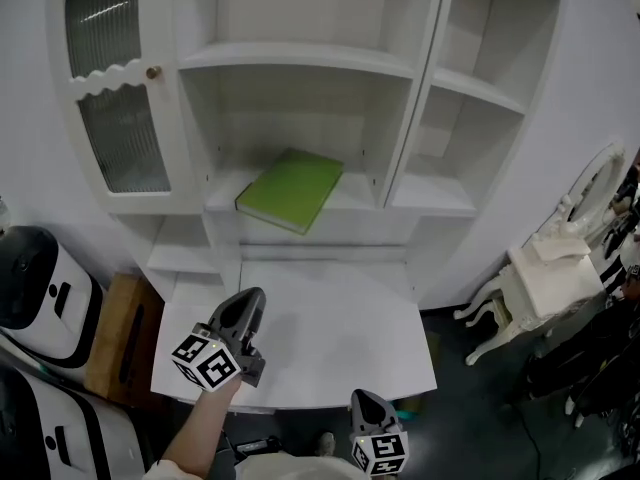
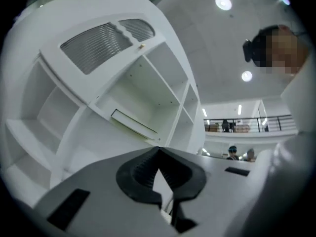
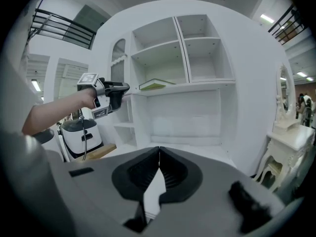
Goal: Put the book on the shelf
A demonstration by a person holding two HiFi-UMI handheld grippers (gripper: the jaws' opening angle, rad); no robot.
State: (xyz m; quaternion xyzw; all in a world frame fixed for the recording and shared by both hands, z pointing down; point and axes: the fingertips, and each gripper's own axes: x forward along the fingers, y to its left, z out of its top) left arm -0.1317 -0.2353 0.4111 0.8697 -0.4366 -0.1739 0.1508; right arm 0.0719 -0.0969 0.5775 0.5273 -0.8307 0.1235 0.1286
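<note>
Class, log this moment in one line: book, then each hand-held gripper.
green book: flat on shelf | left hand-held gripper: shut, empty | right hand-held gripper: shut, empty

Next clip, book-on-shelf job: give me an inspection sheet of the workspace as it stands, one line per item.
Surface: white desk top, nothing seen on it.
Job's things: green book lies flat on the shelf, its near corner past the front edge.
Clutter: nothing seen.
Grippers: left gripper shut, empty, above the desk; right gripper shut, empty, low at the desk's near edge.
Cables: dark cable hangs below the left gripper.
Surroundings: ribbed-glass door, white machine and wooden box on the left; white chair on the right.
</note>
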